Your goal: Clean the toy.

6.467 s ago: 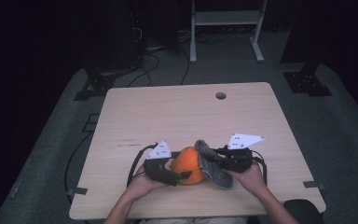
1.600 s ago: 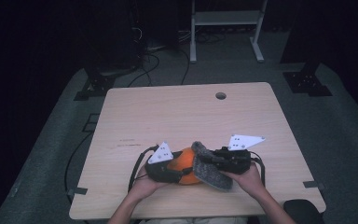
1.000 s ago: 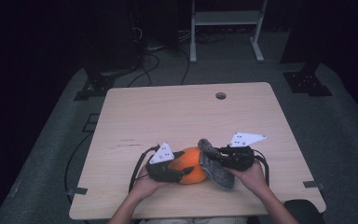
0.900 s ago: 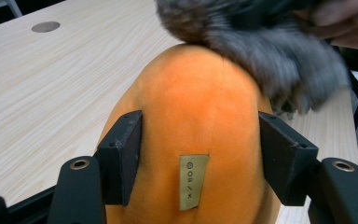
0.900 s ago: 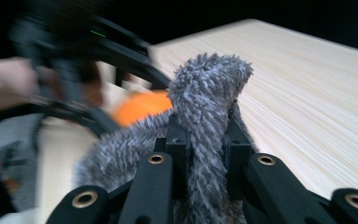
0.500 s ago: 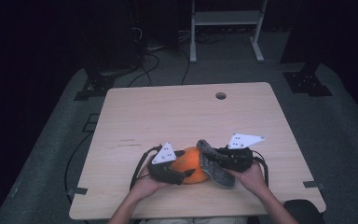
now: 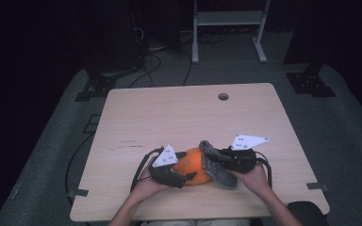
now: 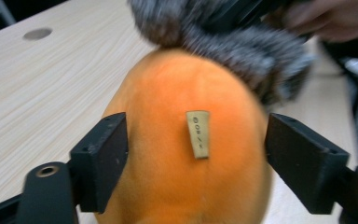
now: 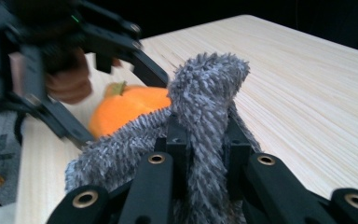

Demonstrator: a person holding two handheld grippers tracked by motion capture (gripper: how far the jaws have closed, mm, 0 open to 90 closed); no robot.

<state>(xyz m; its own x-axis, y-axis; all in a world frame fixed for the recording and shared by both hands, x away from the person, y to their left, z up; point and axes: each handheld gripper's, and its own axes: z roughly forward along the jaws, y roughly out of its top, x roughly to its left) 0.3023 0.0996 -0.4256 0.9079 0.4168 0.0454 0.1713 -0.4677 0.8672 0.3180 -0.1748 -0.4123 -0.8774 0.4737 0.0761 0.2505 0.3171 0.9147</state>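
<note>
An orange plush toy lies on the wooden table near its front edge. It carries a small beige label. My left gripper straddles it; its jaws have just been opening, and the right pad stands off the plush. A grey fuzzy piece hangs against the toy's right side. My right gripper is shut on that grey fur, which bunches up between its fingers. In the high view, the left gripper and right gripper face each other across the toy.
A round cable hole sits in the table's far edge. Bare wood lies beyond and to both sides of the hands. Past the table are a dark floor, cables and a white shelf frame.
The grey fuzzy piece has shifted slightly against the orange toy. Both hands sit in nearly the same place as a second ago.
</note>
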